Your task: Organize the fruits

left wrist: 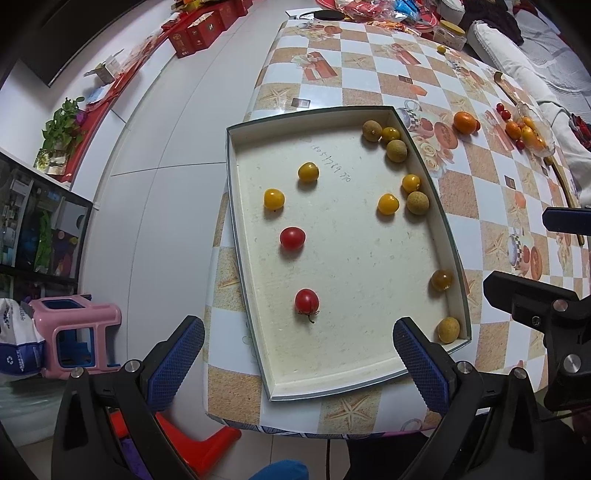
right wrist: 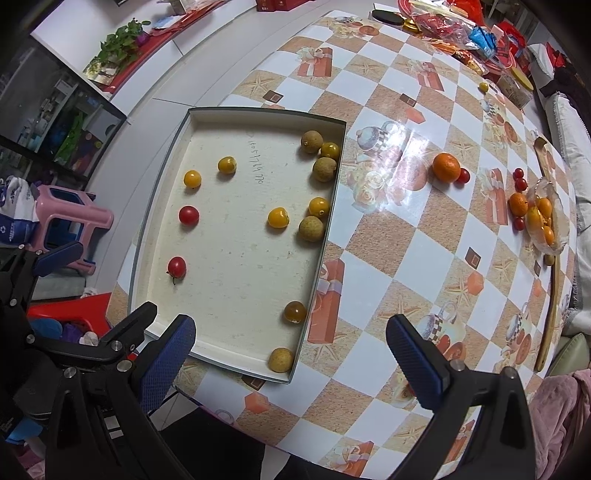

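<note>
A shallow white box tray (left wrist: 332, 236) (right wrist: 236, 243) lies at the table's near left corner. It holds two red cherry tomatoes (left wrist: 306, 301) (right wrist: 176, 266), several yellow tomatoes (left wrist: 274, 198) (right wrist: 277, 217) and several brown longans (left wrist: 417, 202) (right wrist: 311, 228). An orange (right wrist: 446, 167) (left wrist: 464, 122) with a red tomato beside it lies on the table to the right. A clear bowl (right wrist: 546, 218) with more oranges stands further right. My left gripper (left wrist: 297, 354) is open and empty over the tray's near edge. My right gripper (right wrist: 291, 354) is open and empty above the tray's near right corner.
The table (right wrist: 388, 236) has a checked orange and white cloth. A wooden spoon (right wrist: 550, 295) lies along its right edge. Jars and red packets (right wrist: 461, 26) crowd the far end. A pink stool (left wrist: 81, 332) and a red stool (left wrist: 199, 439) stand on the floor at left.
</note>
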`<state>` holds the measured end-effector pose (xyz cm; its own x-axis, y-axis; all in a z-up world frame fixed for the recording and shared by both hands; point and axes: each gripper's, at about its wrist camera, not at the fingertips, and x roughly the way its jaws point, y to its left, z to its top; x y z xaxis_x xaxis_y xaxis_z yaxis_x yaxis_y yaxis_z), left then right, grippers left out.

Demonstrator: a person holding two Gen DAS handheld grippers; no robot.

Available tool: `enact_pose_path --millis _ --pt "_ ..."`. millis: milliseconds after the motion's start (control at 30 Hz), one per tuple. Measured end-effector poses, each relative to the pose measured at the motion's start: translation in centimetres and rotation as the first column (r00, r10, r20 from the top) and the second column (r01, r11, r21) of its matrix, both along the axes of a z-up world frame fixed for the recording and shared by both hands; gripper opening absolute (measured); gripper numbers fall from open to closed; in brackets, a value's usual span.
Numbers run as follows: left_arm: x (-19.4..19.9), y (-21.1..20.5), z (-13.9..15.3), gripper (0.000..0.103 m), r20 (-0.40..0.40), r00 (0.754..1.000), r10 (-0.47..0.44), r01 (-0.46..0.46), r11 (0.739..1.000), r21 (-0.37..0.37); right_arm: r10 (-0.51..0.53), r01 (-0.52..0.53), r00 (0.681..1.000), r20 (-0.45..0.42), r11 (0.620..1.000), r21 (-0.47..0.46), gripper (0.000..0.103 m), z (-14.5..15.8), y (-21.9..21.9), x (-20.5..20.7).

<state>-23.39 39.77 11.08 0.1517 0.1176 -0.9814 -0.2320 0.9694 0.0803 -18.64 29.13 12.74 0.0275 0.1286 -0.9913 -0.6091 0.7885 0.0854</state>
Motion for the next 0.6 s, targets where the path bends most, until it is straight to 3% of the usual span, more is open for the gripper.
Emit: enact_pose_path --millis 433,600 --pt "0.24 -0.47 -0.47 0.103 -0.024 1.000 -0.008 0.008 1.000 -0.003 0.027 -0.027 1.000 0.016 1.000 0.000 0.103 0.15 0.48 -0.26" --pt "0.10 -0.45 -0.25 0.103 0.001 1.000 -0.008 0.008 1.000 -0.003 0.022 -0.022 1.000 0.015 1.000 0.001 0.103 0.13 0.43 -0.20"
